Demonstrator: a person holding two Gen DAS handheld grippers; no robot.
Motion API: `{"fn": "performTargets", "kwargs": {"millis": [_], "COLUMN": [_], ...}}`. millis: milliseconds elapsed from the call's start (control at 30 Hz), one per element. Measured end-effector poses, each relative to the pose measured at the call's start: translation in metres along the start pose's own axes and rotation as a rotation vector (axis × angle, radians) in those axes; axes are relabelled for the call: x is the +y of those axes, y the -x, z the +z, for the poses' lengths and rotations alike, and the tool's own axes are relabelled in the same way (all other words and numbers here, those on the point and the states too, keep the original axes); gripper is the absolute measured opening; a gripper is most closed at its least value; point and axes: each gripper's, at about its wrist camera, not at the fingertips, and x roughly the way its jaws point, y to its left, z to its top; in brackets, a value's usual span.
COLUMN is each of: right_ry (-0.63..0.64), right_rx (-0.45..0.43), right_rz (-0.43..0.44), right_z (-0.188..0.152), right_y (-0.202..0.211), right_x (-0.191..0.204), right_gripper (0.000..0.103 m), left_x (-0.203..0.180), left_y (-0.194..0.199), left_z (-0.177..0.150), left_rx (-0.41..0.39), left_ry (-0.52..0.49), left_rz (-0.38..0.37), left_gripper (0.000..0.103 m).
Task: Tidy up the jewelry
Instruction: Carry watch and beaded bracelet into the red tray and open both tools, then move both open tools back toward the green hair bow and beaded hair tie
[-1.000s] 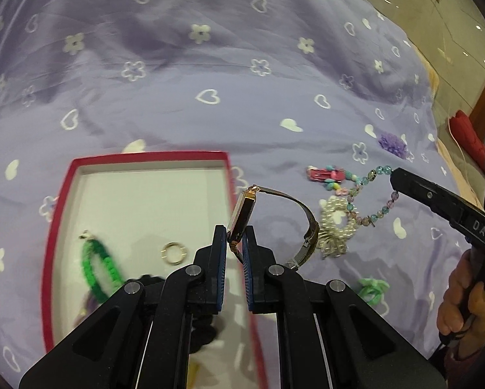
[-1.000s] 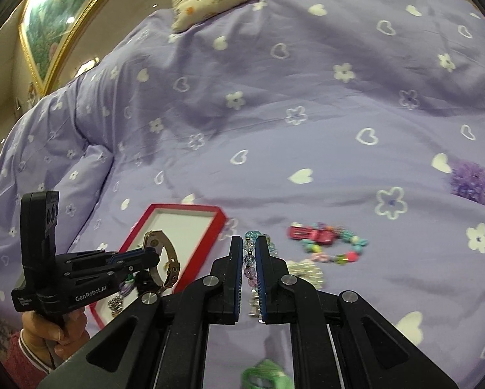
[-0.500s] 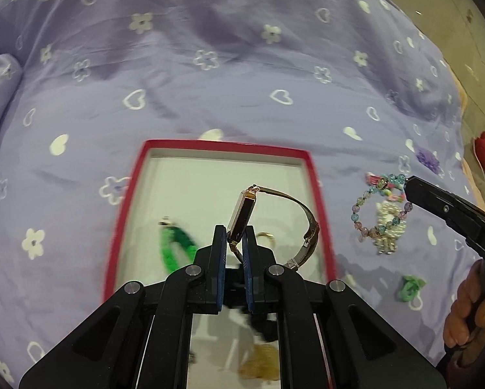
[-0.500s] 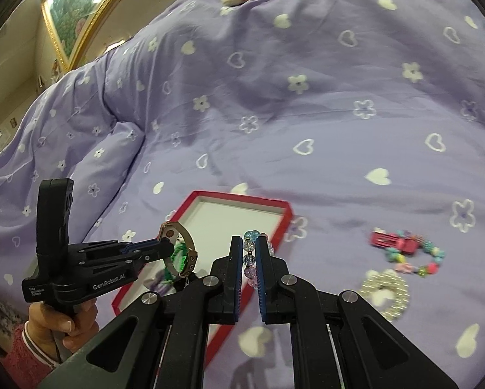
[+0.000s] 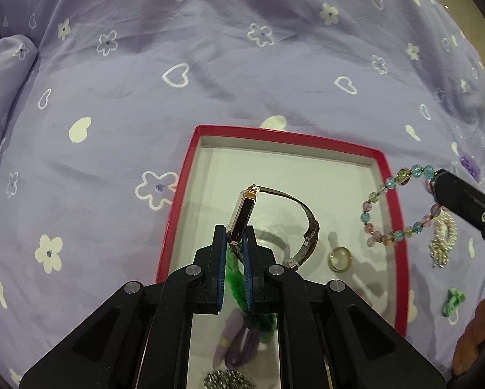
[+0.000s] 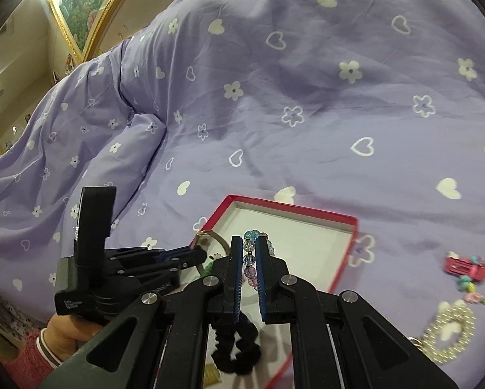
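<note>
Lilac flower-print bedspread (image 5: pixel 210 74) carries the red-rimmed white tray (image 5: pixel 385 168); my left gripper (image 5: pixel 235 246) fingers pinch the gold rectangular watch (image 5: pixel 242 214) directly above it, while my right gripper (image 6: pixel 249 259) clamps the pastel glass-bead bracelet (image 6: pixel 250 259) over the tray's near edge

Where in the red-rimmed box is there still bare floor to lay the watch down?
The red-rimmed box is bare across its far half, between the far rim and the gold ring. The near end is crowded: green bracelet, purple hair ties, black scrunchie.
</note>
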Motion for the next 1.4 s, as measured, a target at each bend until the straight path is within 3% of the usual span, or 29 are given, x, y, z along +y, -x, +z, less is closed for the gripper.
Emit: {"fn": "performTargets", "kwargs": {"millis": [300,633,1100,1200,1233,1300,1333,1400], "right_ry": [-0.019,-0.026,-0.004,-0.015,-0.018,-0.028,-0.033,-0.032], "right_rx": [0.085,0.14,0.177,0.175,0.171,0.153,0.143,0.122], "right_rz": [-0.029,-0.095,-0.109,-0.103,-0.103,-0.093,-0.085,-0.074], "right_z": [-0.013,-0.026,-0.03,-0.031,-0.031,-0.03,-0.029,-0.027], "right_y": [-0.04,-0.051,-0.056,-0.053,-0.052,-0.043,-0.039,-0.028], "right_x": [-0.017,-0.035,-0.034,-0.035,-0.035,-0.035,-0.034,-0.033], "right_gripper": [0.007,0.007,0.012,0.013,0.014,0.021,0.029,0.033], "left_x": [-0.002,-0.012,-0.016,-0.016,-0.014,-0.013,-0.013,-0.012], "left_y": [-0.021,-0.026,-0.031,-0.026,-0.022,-0.016,-0.011,-0.004], "left_z": [0.001,0.001,0.005,0.003,0.002,0.002,0.002,0.002], "left_rx": [0.033,0.035,0.043,0.036,0.029,0.013,0.003,-0.009], "left_ry": [-0.01,-0.049,-0.054,-0.05,-0.048,-0.044,-0.04,-0.032], "left_rz": [0.032,0.061,0.078,0.077,0.079,0.082,0.082,0.076], "left_gripper": [0.008,0.009,0.012,0.017,0.023,0.034,0.036,0.036]}}
